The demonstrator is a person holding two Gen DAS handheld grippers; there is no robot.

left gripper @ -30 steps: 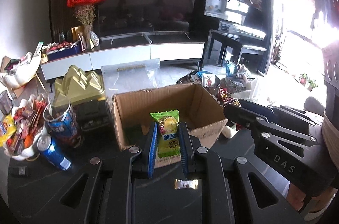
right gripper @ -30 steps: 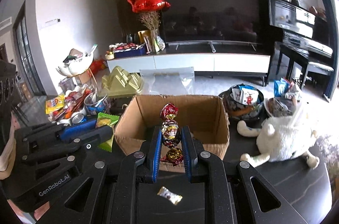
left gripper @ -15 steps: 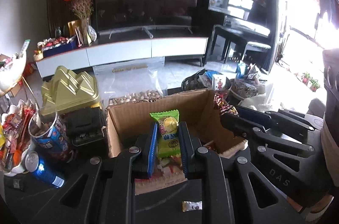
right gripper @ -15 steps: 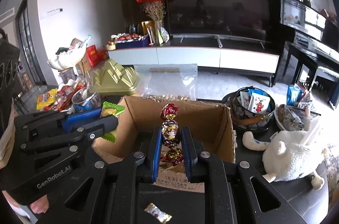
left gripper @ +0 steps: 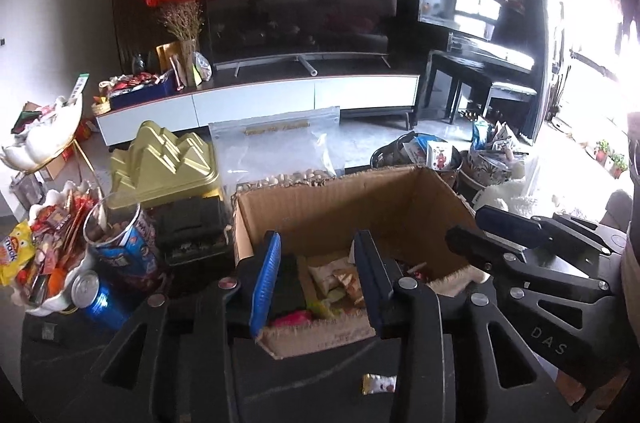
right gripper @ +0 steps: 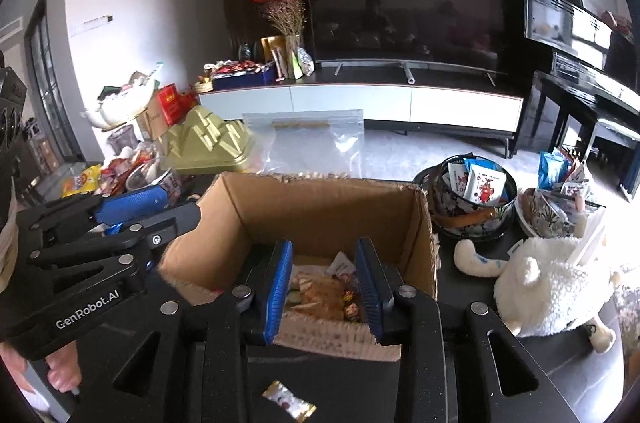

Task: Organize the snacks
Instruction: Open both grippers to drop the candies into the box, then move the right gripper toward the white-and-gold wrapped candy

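Observation:
An open cardboard box (left gripper: 340,199) (right gripper: 320,207) stands on the dark table with several snack packets (left gripper: 332,279) (right gripper: 324,291) lying inside. My left gripper (left gripper: 316,279) is open and empty, its fingers over the box's near edge. My right gripper (right gripper: 324,287) is open and empty too, over the same box from the right side. Each gripper shows in the other's view: the right one (left gripper: 492,235) and the left one (right gripper: 132,211). A small wrapped candy (left gripper: 378,383) (right gripper: 288,399) lies on the table in front of the box.
A white bowl of snacks (left gripper: 48,263), a blue can (left gripper: 94,299) and a cup (left gripper: 120,239) stand left of the box. A gold tin (left gripper: 164,159), a clear bag (left gripper: 280,143), snack baskets (right gripper: 472,199) and a white plush sheep (right gripper: 552,279) surround it.
Both grippers opened over the box. The green packet left my left gripper and the string of foil candies left my right gripper; both dropped into the box.

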